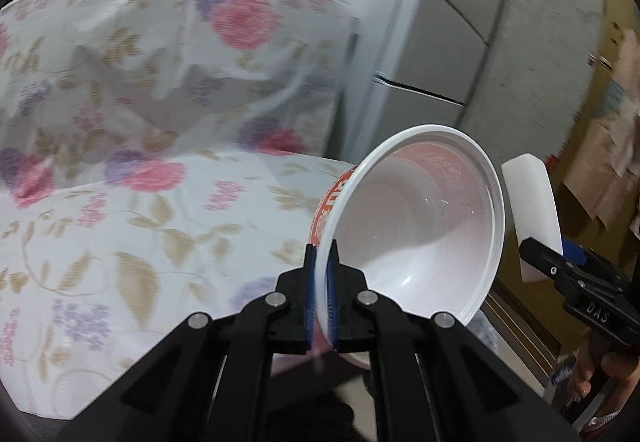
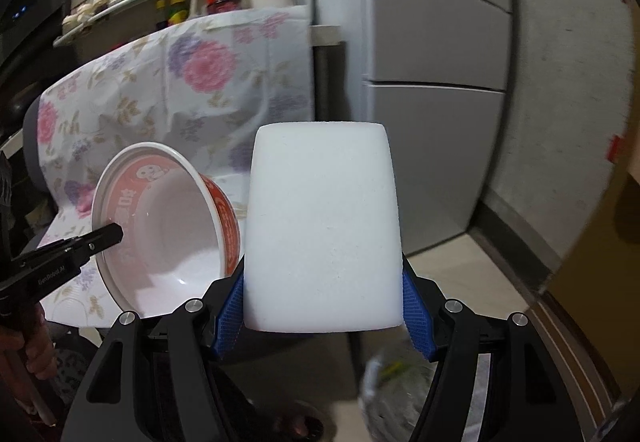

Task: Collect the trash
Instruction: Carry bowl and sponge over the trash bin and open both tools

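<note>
You've got a red-and-white noodle bowl (image 1: 416,218), a plain white foam block (image 2: 322,230), blue gripper pads (image 2: 416,310), and that pink-purple floral cloth (image 1: 132,90).

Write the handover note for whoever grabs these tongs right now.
Left tongs: shut on the rim of the empty noodle bowl, held tilted in the air beside the flowered cloth.
Right tongs: shut on the white foam block, held just right of the bowl.
Done: both pieces of trash are picked up.
Left: drop both. A blurry bag shows below the right tongs, likely the trash bag, though that is unclear.
</note>
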Demonstrator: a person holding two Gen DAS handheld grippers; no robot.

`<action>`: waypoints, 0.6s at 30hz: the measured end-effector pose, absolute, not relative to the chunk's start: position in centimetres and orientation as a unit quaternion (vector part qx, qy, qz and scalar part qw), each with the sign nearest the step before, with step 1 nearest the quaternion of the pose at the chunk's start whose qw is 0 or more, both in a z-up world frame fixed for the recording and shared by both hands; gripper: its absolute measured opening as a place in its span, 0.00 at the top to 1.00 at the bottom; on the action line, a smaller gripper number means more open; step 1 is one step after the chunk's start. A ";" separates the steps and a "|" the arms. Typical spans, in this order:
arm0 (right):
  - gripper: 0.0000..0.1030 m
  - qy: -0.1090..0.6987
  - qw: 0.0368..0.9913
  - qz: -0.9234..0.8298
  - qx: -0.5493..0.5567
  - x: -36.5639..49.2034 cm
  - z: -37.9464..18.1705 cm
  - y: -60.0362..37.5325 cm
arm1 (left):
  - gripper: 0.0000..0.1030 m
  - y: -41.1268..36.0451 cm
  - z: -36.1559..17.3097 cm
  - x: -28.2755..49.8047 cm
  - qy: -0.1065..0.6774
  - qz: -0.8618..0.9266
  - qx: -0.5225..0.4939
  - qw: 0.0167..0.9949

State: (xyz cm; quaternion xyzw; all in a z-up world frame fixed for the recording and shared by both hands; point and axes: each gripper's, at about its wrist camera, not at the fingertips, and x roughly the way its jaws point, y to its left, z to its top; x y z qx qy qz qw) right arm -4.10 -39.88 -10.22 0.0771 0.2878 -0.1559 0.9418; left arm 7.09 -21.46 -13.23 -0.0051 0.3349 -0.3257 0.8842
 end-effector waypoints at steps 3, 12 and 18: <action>0.35 0.286 0.936 -0.186 0.084 -6.6 -10.5 -41.3 | 0.97 -23.8 -13.6 5.5 0.336 -0.356 0.006 0.872; 0.34 0.280 0.915 -0.263 0.127 -12.5 -12.8 -46.0 | 0.97 -30.0 -15.3 2.3 0.347 -0.424 0.035 0.836; 0.34 0.293 0.896 -0.302 0.142 -14.3 -15.3 -48.7 | 0.97 -34.8 -17.3 1.5 0.368 -0.449 0.062 0.812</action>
